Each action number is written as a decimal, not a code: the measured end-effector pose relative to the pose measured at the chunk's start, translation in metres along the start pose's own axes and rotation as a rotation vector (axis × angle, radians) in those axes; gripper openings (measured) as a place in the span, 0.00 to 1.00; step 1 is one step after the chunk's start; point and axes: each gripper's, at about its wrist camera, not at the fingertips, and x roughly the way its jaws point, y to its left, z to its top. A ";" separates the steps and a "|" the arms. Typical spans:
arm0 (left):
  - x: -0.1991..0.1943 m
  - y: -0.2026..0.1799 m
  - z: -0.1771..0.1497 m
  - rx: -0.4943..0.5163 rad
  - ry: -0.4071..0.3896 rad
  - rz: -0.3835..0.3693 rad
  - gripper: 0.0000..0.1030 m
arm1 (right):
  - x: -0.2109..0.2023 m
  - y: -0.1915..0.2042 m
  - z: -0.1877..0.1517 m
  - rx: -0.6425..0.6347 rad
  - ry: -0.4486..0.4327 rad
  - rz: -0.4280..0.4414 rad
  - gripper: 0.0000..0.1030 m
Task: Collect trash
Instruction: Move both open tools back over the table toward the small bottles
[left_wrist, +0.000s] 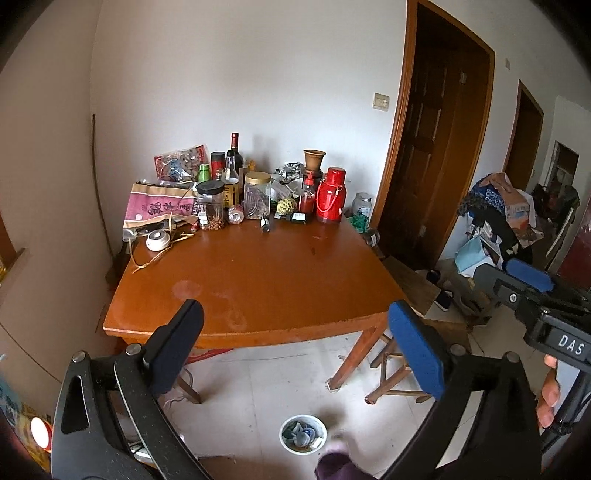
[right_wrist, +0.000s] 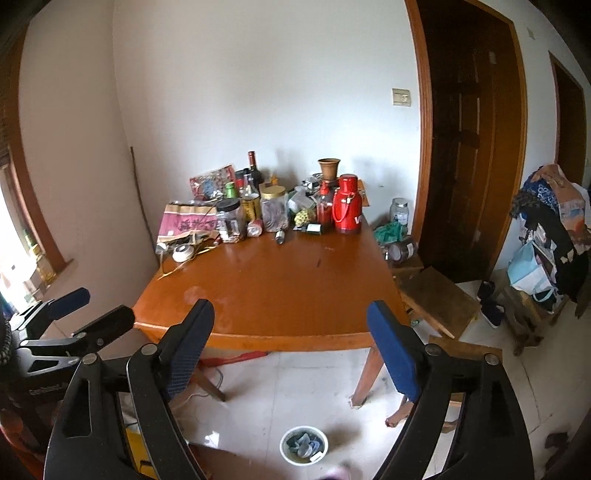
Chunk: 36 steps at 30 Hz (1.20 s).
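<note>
- Two claws are raised in front of the wooden worktop (left_wrist: 258, 280), and neither holds anything: the left claw (left_wrist: 295, 343) has its jaws spread wide with only air between them, and the right claw (right_wrist: 291, 347) is released the same way.
- Both hang off the near edge of the worktop, well apart from the clutter at its far side, so this reads as the approach step, before any pick.
- The likely trash is in that back row against the wall: a crumpled silvery wrapper (left_wrist: 290, 170), a pink printed bag (left_wrist: 159, 208) lying flat, loose straw-like strands (left_wrist: 155, 254) by a small white round object (left_wrist: 158, 240), and a small can on its side (left_wrist: 235, 214).
- Jars, bottles and a red thermos (left_wrist: 331, 195) stand among them, touching or just beside one another; these look like keepers.
- A white bin (left_wrist: 303, 434) sits on the floor below the near edge, already holding some scraps; it is probably where the trash goes.
- The next move calls for choosing one piece, reaching across the bare worktop, and closing on it without knocking the upright bottles.
- The loose strands and the can at the front of the row look easiest to reach first.
</note>
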 end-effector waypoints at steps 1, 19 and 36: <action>0.004 -0.001 0.002 0.002 0.000 0.007 0.98 | 0.009 -0.006 0.004 0.011 0.001 0.003 0.80; 0.158 -0.050 0.126 -0.052 -0.030 0.077 0.98 | 0.136 -0.093 0.118 -0.023 0.006 0.074 0.80; 0.282 -0.014 0.165 -0.066 0.088 0.093 0.98 | 0.253 -0.093 0.155 -0.001 0.128 0.079 0.80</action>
